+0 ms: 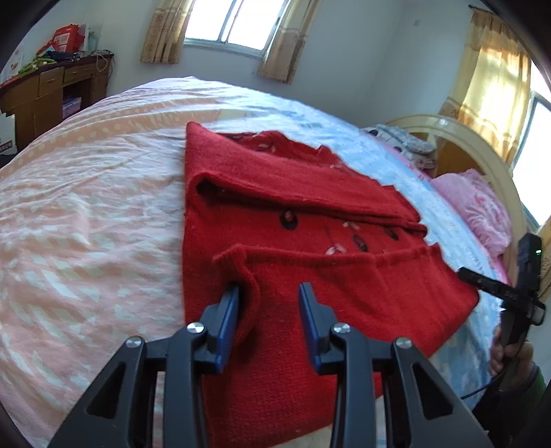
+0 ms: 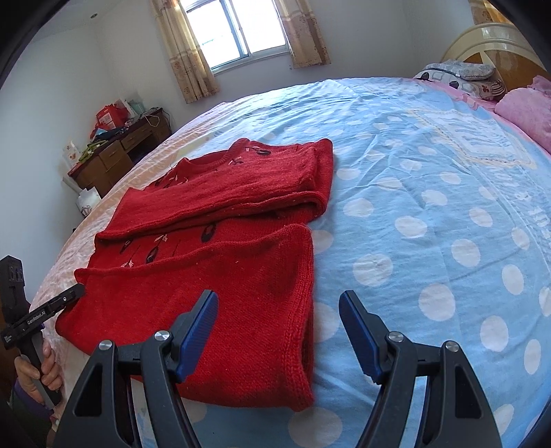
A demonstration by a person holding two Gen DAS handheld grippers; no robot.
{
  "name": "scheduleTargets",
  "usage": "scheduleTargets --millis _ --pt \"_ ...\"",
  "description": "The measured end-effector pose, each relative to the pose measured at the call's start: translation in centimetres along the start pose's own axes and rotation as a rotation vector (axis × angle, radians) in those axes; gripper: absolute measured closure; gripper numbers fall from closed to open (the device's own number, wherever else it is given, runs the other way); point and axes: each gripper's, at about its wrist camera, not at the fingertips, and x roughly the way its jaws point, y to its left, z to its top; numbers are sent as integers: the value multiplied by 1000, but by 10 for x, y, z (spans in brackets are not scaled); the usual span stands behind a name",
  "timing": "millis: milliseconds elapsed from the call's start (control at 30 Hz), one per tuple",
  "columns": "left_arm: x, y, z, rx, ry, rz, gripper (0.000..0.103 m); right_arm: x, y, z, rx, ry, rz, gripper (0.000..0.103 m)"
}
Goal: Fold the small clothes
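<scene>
Bedroom scene: wide bed (image 2: 430,165) covered by a blue sheet with white dots on one side and a pink patterned part on the other. Curtained window (image 2: 237,31) was seen on the far wall, wooden desk (image 2: 117,158) with clutter in the corner, pink pillow (image 1: 482,206) by the headboard (image 1: 482,144).

Red sweater (image 2: 220,262) was laid flat on the bed, partly folded: one sleeve brought across the chest, lower hem folded up over the dark flower pattern.

Left gripper (image 1: 270,296) was held low over the sweater's near left edge. Fingers were partly closed but apart; a curled ridge of knit lay just beside the left pad (image 1: 229,310), with flat fabric under the gap. Pinch not confirmed; no pressing by both pads was seen.

Right gripper (image 2: 279,310) was held above the sweater's near right corner, fingers spread wide, nothing between them. Sweater edge was seen under the gap, left finger over red knit, right finger over the sheet.

Each handle was seen gripped by a hand (image 2: 38,372) in the opposite view.
</scene>
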Motion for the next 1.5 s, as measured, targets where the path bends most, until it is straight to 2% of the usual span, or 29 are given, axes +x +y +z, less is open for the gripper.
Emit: scheduleTargets --millis 100,233,333,467,633,700,733,767,800,833,900,1067,1267,1500 --pt "5 7 5 -28 12 27 57 0 1 0 -7 -1 4 30" --pt "7 12 7 -63 15 -14 57 2 4 3 -30 -2 1 30" --pt "7 13 5 -66 10 -27 61 7 8 10 -55 -6 9 30" --pt "6 18 4 -94 7 -27 82 22 17 20 -97 6 8 30" --pt "7 21 4 -107 11 -37 82 48 18 25 -91 47 -40 30" --pt "8 18 5 -92 11 -20 78 53 17 22 -90 53 -39 30" --pt "9 17 5 -84 10 -12 78 51 18 20 -98 35 -47 36" --pt "10 16 5 -72 6 -4 78 48 21 18 -118 15 -68 48" --pt "10 14 4 -61 -1 2 82 47 22 17 -132 14 -80 82" --pt "9 13 3 -54 -9 2 84 45 24 16 -149 10 -86 87" --pt "5 13 1 -50 -30 -10 93 40 28 14 -165 -6 -95 90" --pt "-14 5 -2 -27 -110 -31 94 14 44 8 -245 -89 -169 93" --pt "-2 -1 -5 -26 -37 -27 94 -4 58 0 -274 -112 -127 95" --pt "-17 7 15 -88 -70 -24 96 -26 71 20 -305 -185 -123 95"
